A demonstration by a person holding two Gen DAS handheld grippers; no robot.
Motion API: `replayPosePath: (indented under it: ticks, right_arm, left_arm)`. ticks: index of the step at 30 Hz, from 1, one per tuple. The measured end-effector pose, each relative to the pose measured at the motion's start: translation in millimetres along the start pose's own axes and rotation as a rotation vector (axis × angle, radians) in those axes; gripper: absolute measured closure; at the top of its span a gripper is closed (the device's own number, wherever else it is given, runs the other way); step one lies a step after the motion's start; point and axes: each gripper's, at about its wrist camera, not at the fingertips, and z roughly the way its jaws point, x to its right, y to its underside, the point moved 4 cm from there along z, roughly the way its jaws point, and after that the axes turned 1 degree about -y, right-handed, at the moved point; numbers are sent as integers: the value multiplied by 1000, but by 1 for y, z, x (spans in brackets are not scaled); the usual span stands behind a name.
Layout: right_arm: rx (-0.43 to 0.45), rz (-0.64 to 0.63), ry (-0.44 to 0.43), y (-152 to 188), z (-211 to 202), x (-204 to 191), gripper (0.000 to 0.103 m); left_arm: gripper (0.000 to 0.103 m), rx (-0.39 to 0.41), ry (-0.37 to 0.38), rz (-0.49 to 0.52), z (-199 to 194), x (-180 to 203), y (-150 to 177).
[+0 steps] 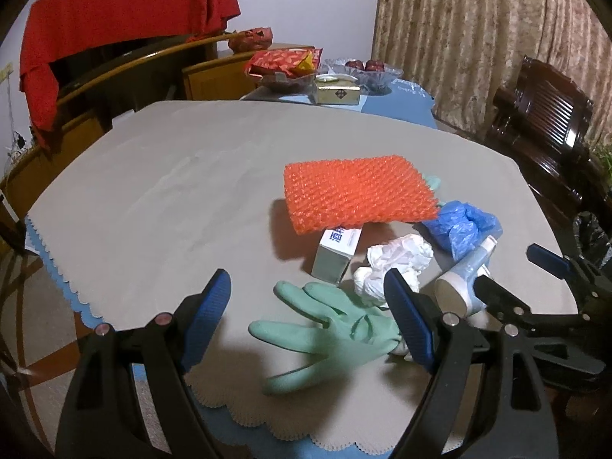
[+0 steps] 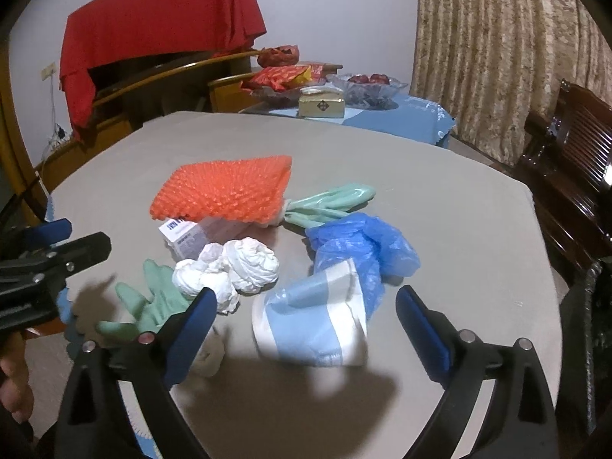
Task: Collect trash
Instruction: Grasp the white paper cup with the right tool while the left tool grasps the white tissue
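Note:
The trash lies in a heap on the grey table cover (image 1: 153, 191). My left gripper (image 1: 308, 287) is open, its fingers straddling a green rubber glove (image 1: 332, 329) without touching it. My right gripper (image 2: 306, 298) is open around a blue-and-white tube (image 2: 313, 317) that lies on its side; the pads stand clear of it. Behind are crumpled white tissue (image 2: 233, 267), a small white box (image 2: 187, 237), an orange foam net (image 2: 225, 191), a blue plastic bag (image 2: 363, 248) and a second green glove (image 2: 332, 199). The left gripper (image 2: 82, 235) shows at the left edge of the right wrist view.
At the table's far end stand a glass fruit bowl (image 1: 363, 70), red snack packets (image 1: 283, 61) and a gold box (image 1: 338, 93). A dark wooden chair (image 1: 543, 122) and a black bag (image 1: 591, 233) are on the right. A red cloth (image 1: 114, 11) drapes a cabinet at the back left.

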Motion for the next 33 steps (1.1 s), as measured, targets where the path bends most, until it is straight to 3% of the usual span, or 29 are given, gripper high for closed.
replayPosePath:
  ticks: [5, 7, 9, 10, 13, 14, 15, 16, 19, 21, 23, 29, 33]
  right_arm:
    - [-24, -17, 14, 2, 20, 1, 9]
    - [-39, -21, 11, 3, 25, 4, 15]
    - [-59, -15, -13, 4, 28, 7, 39]
    - [-65, 0, -42, 3, 28, 9, 40]
    - [-61, 10, -59, -1, 22, 13, 58]
    - [-64, 12, -71, -2, 20, 14, 76]
    - [-72, 12, -83, -3, 19, 14, 86]
    - [-82, 14, -92, -2, 18, 16, 87]
    - [-106, 18, -99, 3, 19, 20, 79]
    - [-83, 26, -86, 3, 13, 20, 28]
    - [-14, 9, -51, 2, 2, 18, 17]
    - [-29, -31, -9, 9, 18, 15, 8]
    - [-87, -31, -5, 24, 35, 17, 11]
  left_arm:
    - [23, -20, 8, 1, 12, 3, 3]
    - [23, -27, 13, -2, 14, 5, 3]
    - [23, -34, 19, 3, 17, 8, 4]
    - [23, -36, 21, 6, 18, 10, 4]
    - [23, -43, 35, 18, 21, 20, 4]
    - [23, -43, 39, 22, 21, 23, 4]
    - [23, -43, 42, 25, 21, 26, 4]
    - [23, -44, 46, 28, 21, 30, 5]
    - [23, -45, 49, 31, 22, 36, 5]
    - [23, -40, 45, 29, 19, 37, 4]
    - [23, -39, 42, 28, 18, 36, 4]
    - [23, -41, 31, 17, 18, 27, 5]
    - [23, -49, 27, -6, 21, 18, 7]
